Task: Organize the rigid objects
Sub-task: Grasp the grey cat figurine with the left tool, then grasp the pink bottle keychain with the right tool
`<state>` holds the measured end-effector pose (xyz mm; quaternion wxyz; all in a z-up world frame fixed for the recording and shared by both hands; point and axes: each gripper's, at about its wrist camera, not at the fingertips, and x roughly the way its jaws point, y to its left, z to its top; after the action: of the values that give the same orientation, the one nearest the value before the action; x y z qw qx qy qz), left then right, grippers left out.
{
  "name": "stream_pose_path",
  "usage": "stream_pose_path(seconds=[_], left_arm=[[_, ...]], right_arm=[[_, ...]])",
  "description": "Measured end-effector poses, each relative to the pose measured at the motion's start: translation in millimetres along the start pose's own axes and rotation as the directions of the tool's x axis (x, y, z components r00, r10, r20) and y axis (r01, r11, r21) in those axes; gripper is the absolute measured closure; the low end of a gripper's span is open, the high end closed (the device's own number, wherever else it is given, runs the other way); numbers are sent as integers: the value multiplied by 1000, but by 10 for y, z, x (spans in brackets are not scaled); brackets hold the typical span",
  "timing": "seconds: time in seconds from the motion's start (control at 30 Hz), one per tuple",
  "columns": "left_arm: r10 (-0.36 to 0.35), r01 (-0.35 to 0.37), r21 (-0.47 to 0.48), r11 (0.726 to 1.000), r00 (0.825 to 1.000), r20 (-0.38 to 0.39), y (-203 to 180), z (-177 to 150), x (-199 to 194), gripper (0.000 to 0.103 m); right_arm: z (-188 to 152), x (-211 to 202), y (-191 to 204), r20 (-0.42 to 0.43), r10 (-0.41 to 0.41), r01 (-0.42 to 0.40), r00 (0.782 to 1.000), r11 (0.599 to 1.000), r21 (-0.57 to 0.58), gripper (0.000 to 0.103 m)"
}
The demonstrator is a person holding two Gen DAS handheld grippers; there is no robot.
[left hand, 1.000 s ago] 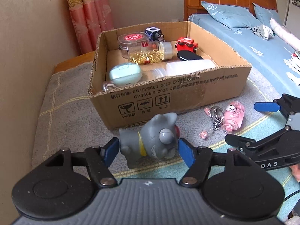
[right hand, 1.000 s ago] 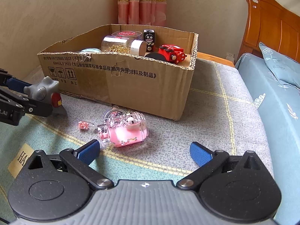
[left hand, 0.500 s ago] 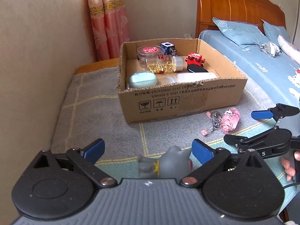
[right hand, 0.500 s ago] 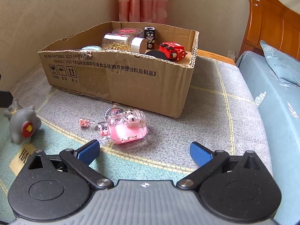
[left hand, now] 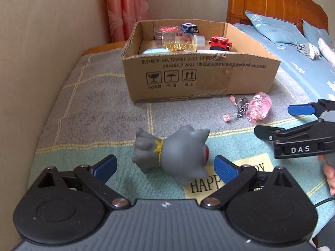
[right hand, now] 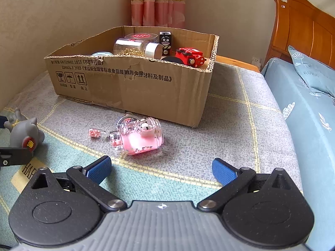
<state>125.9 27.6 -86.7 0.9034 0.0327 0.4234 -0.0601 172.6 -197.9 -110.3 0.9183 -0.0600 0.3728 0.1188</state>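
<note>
A grey cat figure [left hand: 178, 152] lies on its side on the blanket, just ahead of my open, empty left gripper [left hand: 165, 168]; it also shows in the right wrist view [right hand: 23, 130]. A pink bottle keychain [right hand: 138, 137] lies in front of the cardboard box [right hand: 146, 85], just ahead of my open, empty right gripper [right hand: 161, 169]. In the left wrist view the keychain [left hand: 258, 106] lies right of the box [left hand: 201, 77], with the right gripper [left hand: 293, 123] beside it. The box holds jars, a red toy car and other small items.
The blanket [left hand: 94, 108] covers a low surface against the wall at left. A bed with blue bedding [right hand: 309, 113] and a wooden headboard [right hand: 303, 27] runs along the right. Pink curtains [left hand: 125, 8] hang behind the box.
My left gripper opened, let the grey cat go, drew back from the box and came forward a little. The cat now lies on its side nearer me. My right gripper stayed open and still.
</note>
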Motion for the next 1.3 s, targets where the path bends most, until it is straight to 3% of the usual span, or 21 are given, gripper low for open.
stream_pose_path(seconds=[0.17, 0.3, 0.73, 1.13, 1.2, 1.3], left_arm=[[-20, 20, 2, 1000, 1000, 5, -3, -1, 105, 12], [-43, 43, 12, 999, 999, 9, -19, 15, 139, 30], [-63, 63, 11, 998, 998, 12, 10, 98, 197, 30], [-72, 72, 7, 997, 997, 13, 23, 102, 199, 30], [-71, 71, 9, 997, 997, 13, 24, 102, 198, 30], [-67, 67, 10, 998, 998, 10, 21, 104, 198, 30]], right_arm=[[-14, 1, -12, 9, 20, -20, 1000, 1000, -20, 0], [-8, 7, -22, 9, 37, -36, 999, 999, -37, 0], [162, 136, 52, -13, 122, -122, 993, 980, -159, 0], [332, 141, 111, -9, 150, -148, 989, 966, -210, 34], [343, 143, 100, -23, 163, -164, 986, 966, -200, 45], [332, 123, 92, -30, 154, -157, 988, 969, -188, 46]])
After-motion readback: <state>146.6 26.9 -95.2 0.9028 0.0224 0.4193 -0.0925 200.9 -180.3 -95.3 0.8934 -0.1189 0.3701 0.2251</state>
